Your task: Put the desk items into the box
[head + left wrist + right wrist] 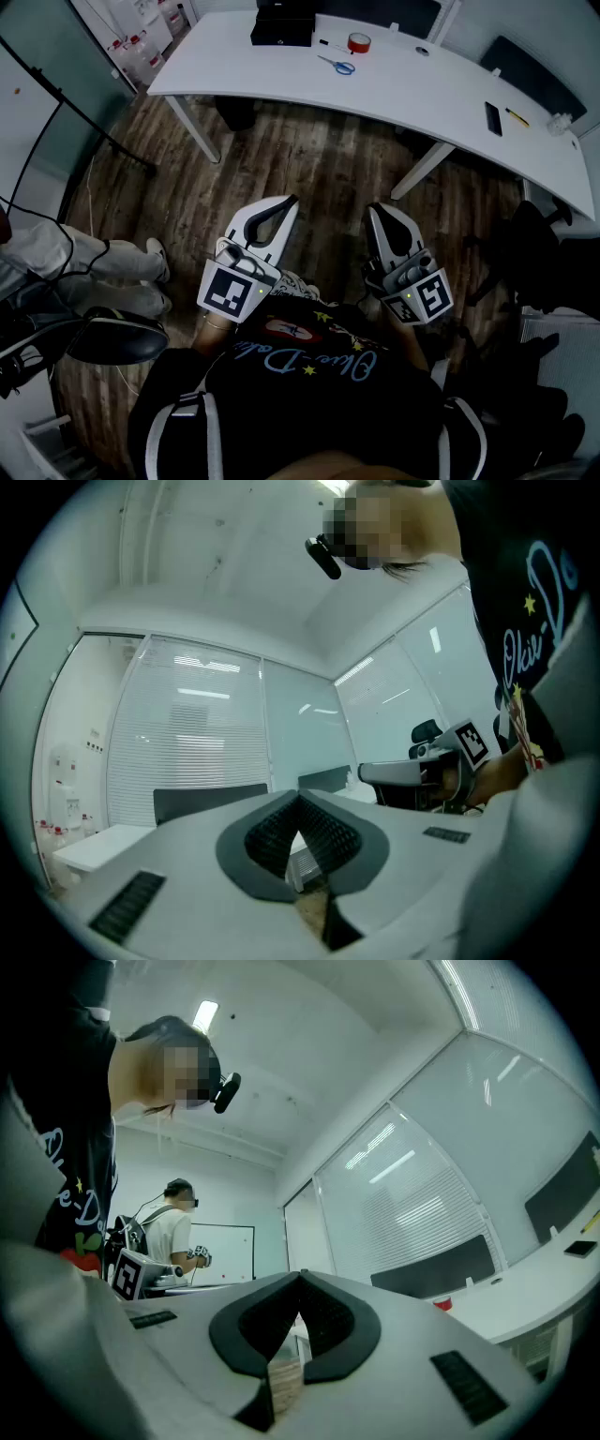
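1. the left gripper (292,202) is held in front of the person's chest, over the wood floor (281,159). its two jaws are pressed together at the tips, and nothing is between them.
2. the right gripper (374,208) is just beside it, tipped up a little. its jaws are also closed tip to tip and hold nothing (only a small gap shows lower down, between the dark pads).
3. the white desk (422,94) is well apart from both grippers, across the floor.
4. the black box (281,26) sits at the far edge of the desk, toward its left end.
5. near the box lie a red tape roll (358,42) and scissors (337,65) with blue handles.
6. farther right on the desk are a flat black thing (493,118) and a yellow pen (517,117), side by side.
7. a black chair (534,234) stands by the right end of the desk.
8. someone's legs in white trousers (84,267) show at the left.
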Tool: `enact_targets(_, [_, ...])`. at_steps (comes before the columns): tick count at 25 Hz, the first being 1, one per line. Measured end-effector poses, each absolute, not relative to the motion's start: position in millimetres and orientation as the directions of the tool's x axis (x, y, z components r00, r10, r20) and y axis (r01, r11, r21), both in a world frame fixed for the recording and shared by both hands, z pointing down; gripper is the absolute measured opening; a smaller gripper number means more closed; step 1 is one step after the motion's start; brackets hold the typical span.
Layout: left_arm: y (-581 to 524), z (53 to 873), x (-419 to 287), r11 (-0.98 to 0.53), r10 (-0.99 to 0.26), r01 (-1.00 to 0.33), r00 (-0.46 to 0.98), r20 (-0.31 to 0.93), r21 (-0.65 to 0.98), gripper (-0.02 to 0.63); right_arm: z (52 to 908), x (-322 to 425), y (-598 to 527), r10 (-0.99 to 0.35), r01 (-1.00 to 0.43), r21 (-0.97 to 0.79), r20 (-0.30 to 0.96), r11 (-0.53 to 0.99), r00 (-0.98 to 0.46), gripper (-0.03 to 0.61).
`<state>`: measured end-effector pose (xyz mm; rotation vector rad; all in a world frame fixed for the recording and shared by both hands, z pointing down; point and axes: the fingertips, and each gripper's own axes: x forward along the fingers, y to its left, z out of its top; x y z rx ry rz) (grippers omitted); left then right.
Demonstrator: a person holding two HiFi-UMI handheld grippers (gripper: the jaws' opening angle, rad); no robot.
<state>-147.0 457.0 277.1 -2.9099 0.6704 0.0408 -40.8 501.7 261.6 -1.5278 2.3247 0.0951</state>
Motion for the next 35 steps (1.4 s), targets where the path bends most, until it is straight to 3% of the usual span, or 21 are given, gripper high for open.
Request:
enact_targets(12, [464.1,278.0,-152.0,-0.891,-0.429,-0.433,0.901,-0.063,-0.134,-0.003,261.4,-49.4,505.5,-0.876,-0.909,-0.086,-0.318,0.407,-0.362,0.018])
enact_targets(22, [465.4,281.2,-176.6,-0.871,-0.469,-0.468,0.883,-0.033,-0.15,-0.003,264.9,-70.9,501.0,-0.859,-0.881,-0.145,-0.341,0.451,-0.383,0.018])
enact_targets(35, [435.6,298.9,-161.6,-0.886,-0.457,-0.458,0.889,-0.022,-0.075,-0.003,282.8,-50.4,482.9,-0.898,-0.9,-0.164,-0.263,0.403,-0.354,0.025])
